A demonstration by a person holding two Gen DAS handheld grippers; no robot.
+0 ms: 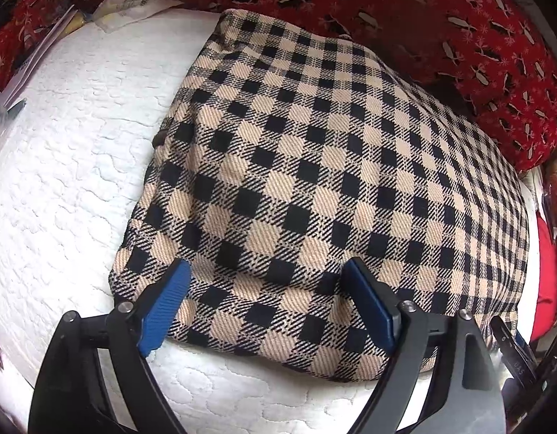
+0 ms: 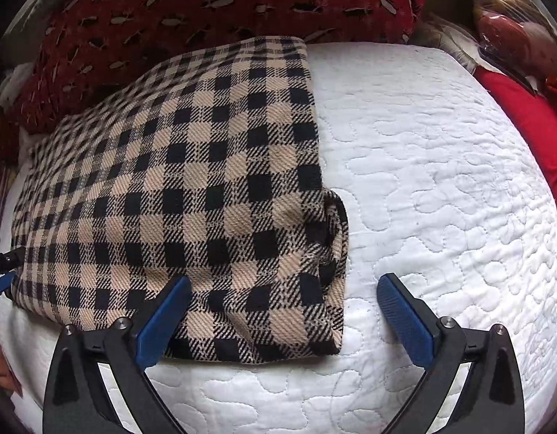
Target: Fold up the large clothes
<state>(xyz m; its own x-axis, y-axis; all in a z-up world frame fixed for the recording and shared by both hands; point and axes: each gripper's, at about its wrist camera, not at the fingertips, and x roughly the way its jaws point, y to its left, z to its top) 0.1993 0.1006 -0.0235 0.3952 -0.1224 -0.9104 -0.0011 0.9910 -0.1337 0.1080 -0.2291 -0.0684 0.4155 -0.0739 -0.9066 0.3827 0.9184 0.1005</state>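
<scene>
A beige and black checked garment (image 1: 314, 181) lies folded into a thick rectangle on a white quilted surface (image 1: 68, 166). My left gripper (image 1: 267, 271) is open, its blue fingers (image 1: 169, 300) hovering over the garment's near left corner, holding nothing. In the right wrist view the garment (image 2: 191, 188) fills the left half, with a small rumpled flap at its right edge. My right gripper (image 2: 283, 287) is open and empty over the garment's near right corner, its right finger (image 2: 405, 311) over the bare quilt (image 2: 441, 188).
A red patterned fabric (image 1: 441, 29) is bunched behind the garment; it also shows in the right wrist view (image 2: 206, 3). Clear plastic bags and papers (image 1: 126, 0) lie at the far left. A red cloth (image 2: 531, 126) and wrapped items (image 2: 513, 25) lie at the right.
</scene>
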